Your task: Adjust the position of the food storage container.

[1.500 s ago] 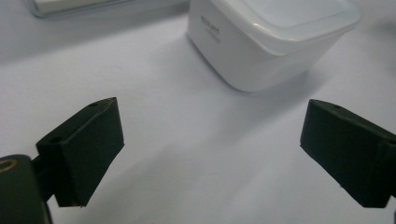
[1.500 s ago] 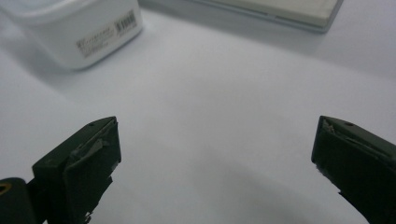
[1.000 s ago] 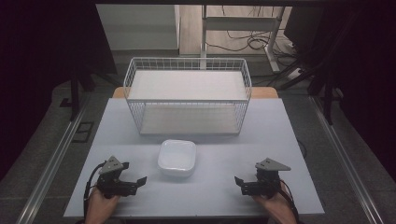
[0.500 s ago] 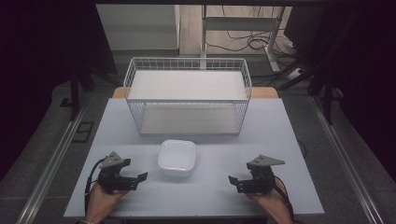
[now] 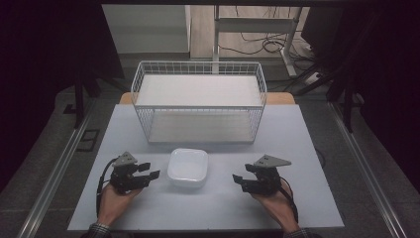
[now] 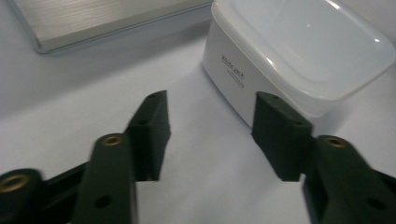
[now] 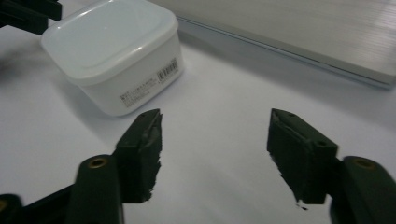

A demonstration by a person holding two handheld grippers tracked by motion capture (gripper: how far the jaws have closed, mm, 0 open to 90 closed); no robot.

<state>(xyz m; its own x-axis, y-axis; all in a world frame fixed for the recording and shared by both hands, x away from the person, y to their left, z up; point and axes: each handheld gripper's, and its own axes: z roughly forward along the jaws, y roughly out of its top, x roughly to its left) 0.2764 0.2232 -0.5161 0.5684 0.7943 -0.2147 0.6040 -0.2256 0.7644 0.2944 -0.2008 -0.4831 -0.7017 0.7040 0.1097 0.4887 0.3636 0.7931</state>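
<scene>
High view: both grippers flank the lidded white container near the table's front edge, just ahead of the wire basket.

Left gripper is close beside the container with jaws apart and empty; right gripper sits farther off, jaws likewise spread and empty; a good approach would probably bring both in level and square to opposite walls, closing low on the body, not the lid.

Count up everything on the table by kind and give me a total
White lidded container: 1
White wire basket: 1
Black grippers: 2, left gripper and right gripper
Total: 4
</scene>
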